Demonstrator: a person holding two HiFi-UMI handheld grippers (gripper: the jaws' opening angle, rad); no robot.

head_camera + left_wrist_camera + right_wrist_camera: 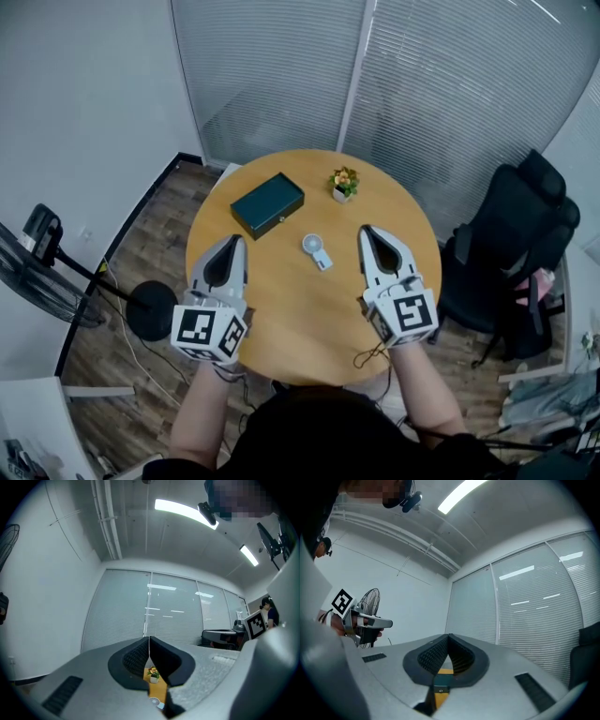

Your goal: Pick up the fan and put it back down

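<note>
- Your L gripper [233, 241]: jaws together, nothing betw. them, over the table's [281, 328] left side.
- Your R gripper [367, 231]: jaws together too, empty, over the right side.
- Fan [317, 249] lies flat mid-table, betw. both grippers, touching neither.
- Green box [267, 203] sits toward the far-left edge; potted plant [343, 183] near the far edge.

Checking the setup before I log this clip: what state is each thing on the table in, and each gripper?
Fan: lying flat on the table, untouched.
Box: lid closed.
Potted plant: upright.
Left gripper: shut, empty.
Right gripper: shut, empty.
</note>
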